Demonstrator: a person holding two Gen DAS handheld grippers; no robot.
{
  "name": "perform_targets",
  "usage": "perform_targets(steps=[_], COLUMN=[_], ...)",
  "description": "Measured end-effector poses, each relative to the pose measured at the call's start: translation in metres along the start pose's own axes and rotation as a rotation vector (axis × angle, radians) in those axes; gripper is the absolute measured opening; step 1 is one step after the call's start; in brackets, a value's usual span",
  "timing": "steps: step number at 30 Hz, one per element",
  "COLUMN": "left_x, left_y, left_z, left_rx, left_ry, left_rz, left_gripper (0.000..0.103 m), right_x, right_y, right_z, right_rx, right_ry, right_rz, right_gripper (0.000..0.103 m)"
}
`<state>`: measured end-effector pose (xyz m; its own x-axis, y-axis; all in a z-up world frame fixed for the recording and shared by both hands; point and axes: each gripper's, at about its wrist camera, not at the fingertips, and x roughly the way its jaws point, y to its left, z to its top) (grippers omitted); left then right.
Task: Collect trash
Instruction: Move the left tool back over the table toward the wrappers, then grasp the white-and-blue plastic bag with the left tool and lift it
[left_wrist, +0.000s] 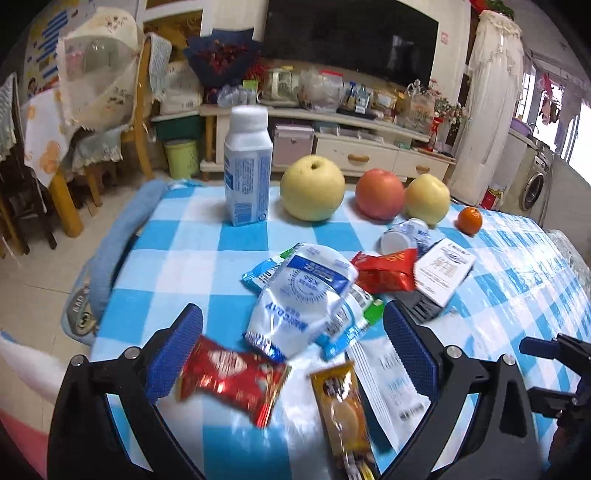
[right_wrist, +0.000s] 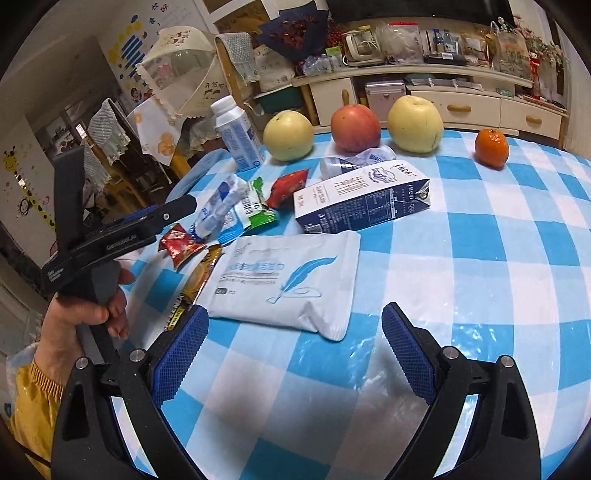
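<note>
Trash lies in a heap on the blue-checked tablecloth (left_wrist: 192, 236). My left gripper (left_wrist: 293, 314) is open and low over it. A red candy wrapper (left_wrist: 229, 380) sits against its left pad, with a gold sachet (left_wrist: 343, 410) and a white-blue pouch (left_wrist: 306, 295) between the fingers. Further off lie a second red wrapper (left_wrist: 384, 273), a crushed small bottle (left_wrist: 406, 236) and a toppled milk carton (right_wrist: 362, 199). My right gripper (right_wrist: 295, 315) is open, its fingers either side of the near corner of a white tissue pack (right_wrist: 291, 280). The left gripper (right_wrist: 177, 210) shows at the left of the right wrist view, held by a hand (right_wrist: 81, 314).
An upright white bottle (left_wrist: 247, 166), two yellow pears (left_wrist: 312, 188), a red apple (left_wrist: 380, 199) and a small orange (left_wrist: 470, 220) line the far side of the table. A blue cloth (left_wrist: 122, 251) hangs over the left edge. Chairs (left_wrist: 66, 177) stand beyond it.
</note>
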<state>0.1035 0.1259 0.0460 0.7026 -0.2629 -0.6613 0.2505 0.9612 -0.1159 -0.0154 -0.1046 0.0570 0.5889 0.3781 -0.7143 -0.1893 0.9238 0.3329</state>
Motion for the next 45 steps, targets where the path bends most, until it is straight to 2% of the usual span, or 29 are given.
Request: perform_targets(steps=[7, 9, 11, 13, 19, 23, 24, 25, 28, 36, 40, 44, 45], left_x=[0.039, 0.043, 0.048, 0.052, 0.056, 0.056, 0.056, 0.057, 0.058, 0.053, 0.051, 0.047, 0.046], left_y=[0.003, 0.004, 0.006, 0.007, 0.003, -0.008, -0.012, -0.017, -0.037, -0.091, -0.098, -0.093, -0.089], left_z=[0.010, 0.012, 0.014, 0.014, 0.011, 0.006, 0.005, 0.004, -0.001, -0.018, -0.022, -0.025, -0.024], left_rx=[-0.008, -0.011, -0.020, -0.032, -0.050, -0.019, -0.009, 0.008, 0.074, 0.237, 0.253, 0.237, 0.227], left_ry=[0.060, 0.067, 0.075, 0.089, 0.100, 0.101, 0.107, 0.117, 0.144, 0.226, 0.231, 0.229, 0.227], left_rz=[-0.022, -0.023, -0.027, -0.037, -0.078, -0.092, -0.096, -0.108, -0.119, -0.254, -0.266, -0.258, -0.257], left_gripper=[0.096, 0.090, 0.078, 0.070, 0.057, 0.057, 0.054, 0.047, 0.045, 0.044, 0.043, 0.028, 0.028], right_x=[0.014, 0.015, 0.017, 0.017, 0.018, 0.018, 0.017, 0.017, 0.014, 0.010, 0.018, 0.024, 0.024], right_y=[-0.008, -0.008, -0.007, -0.005, 0.000, -0.005, -0.007, -0.010, -0.017, -0.029, -0.029, -0.024, -0.021], right_z=[0.007, 0.006, 0.007, 0.006, 0.006, 0.007, 0.007, 0.008, 0.010, 0.010, 0.008, 0.001, 0.000], right_rx=[0.016, 0.014, 0.011, 0.005, -0.026, -0.013, -0.009, -0.004, 0.013, 0.028, 0.024, -0.018, -0.036], right_ry=[0.023, 0.027, 0.032, 0.035, 0.033, 0.035, 0.033, 0.031, 0.022, 0.034, 0.078, 0.111, 0.114], right_rz=[-0.003, 0.003, 0.005, 0.009, -0.004, -0.009, -0.014, -0.016, -0.023, -0.026, -0.016, -0.022, -0.026], right_gripper=[0.094, 0.094, 0.094, 0.094, 0.094, 0.094, 0.094, 0.094, 0.094, 0.094, 0.094, 0.094, 0.094])
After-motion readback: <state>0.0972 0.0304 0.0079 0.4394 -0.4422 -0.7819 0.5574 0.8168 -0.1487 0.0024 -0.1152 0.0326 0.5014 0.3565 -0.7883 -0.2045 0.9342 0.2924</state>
